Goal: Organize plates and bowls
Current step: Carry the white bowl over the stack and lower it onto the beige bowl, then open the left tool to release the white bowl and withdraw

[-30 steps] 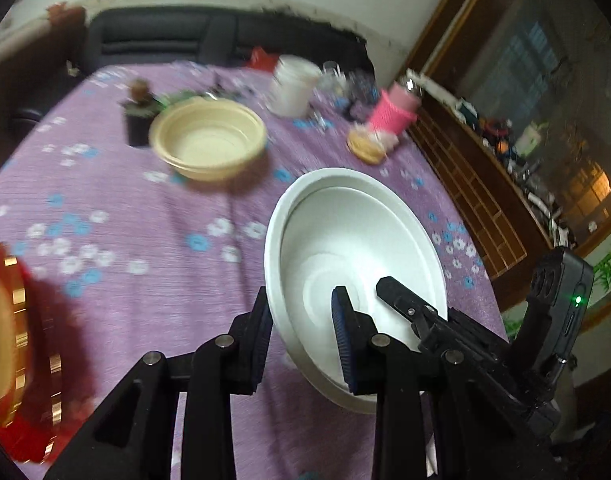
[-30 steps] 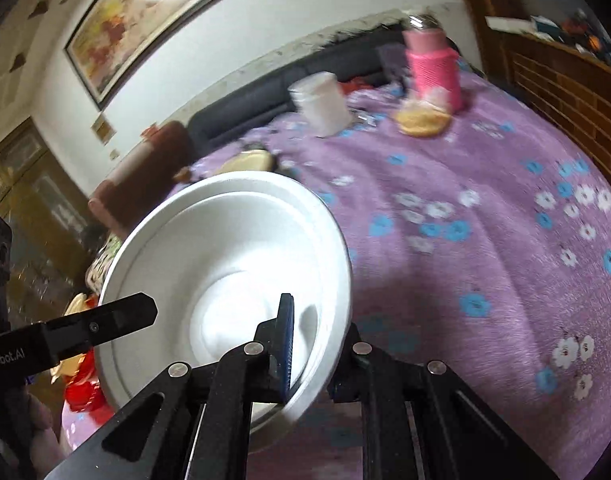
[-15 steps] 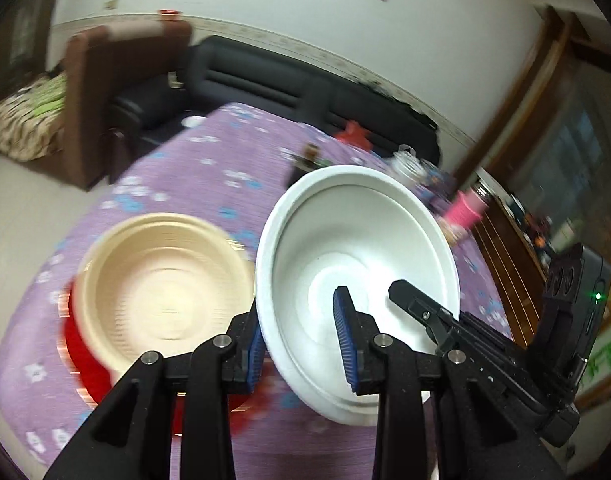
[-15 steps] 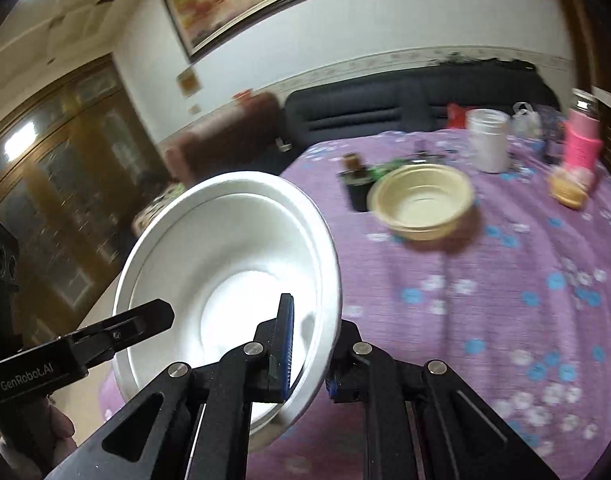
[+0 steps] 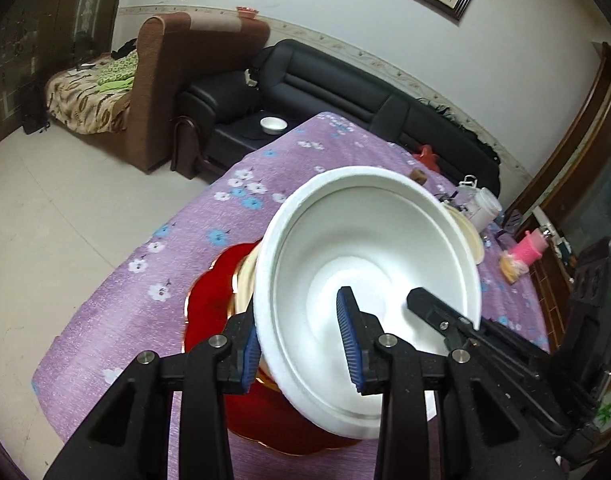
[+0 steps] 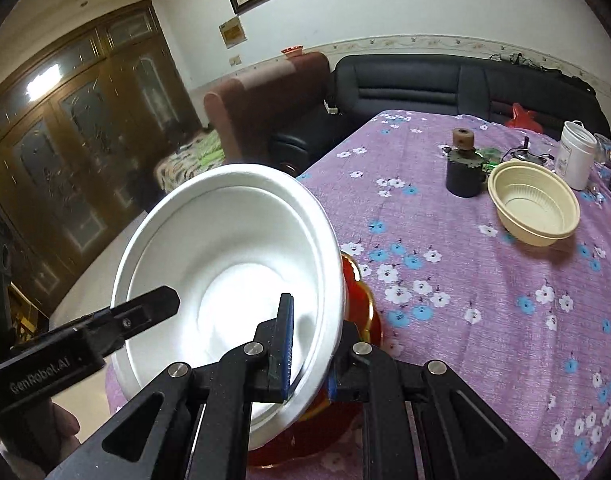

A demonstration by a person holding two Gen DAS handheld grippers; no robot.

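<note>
A large white foam bowl [image 5: 365,264] is held tilted between both grippers over the near left corner of the purple floral table [image 6: 485,288]. My left gripper [image 5: 301,340] is shut on its left rim. My right gripper [image 6: 309,348] is shut on its right rim; the bowl also shows in the right wrist view [image 6: 233,264]. Under the bowl lies a red plate with a gold edge [image 5: 209,304], with a cream bowl [image 5: 244,276] on it, mostly hidden. A second cream bowl [image 6: 533,208] stands further back on the table.
A dark jar with a brown lid [image 6: 463,164], a white tub [image 6: 575,154] and a pink flask [image 5: 529,246] stand at the table's far side. A black sofa [image 6: 445,84] and a brown armchair [image 5: 165,80] lie beyond. The table edge and tiled floor [image 5: 45,216] are on the left.
Both grippers have carried the white bowl from the table's right side leftward to over the red plate. The cream bowl on the plate is now mostly covered by it.
</note>
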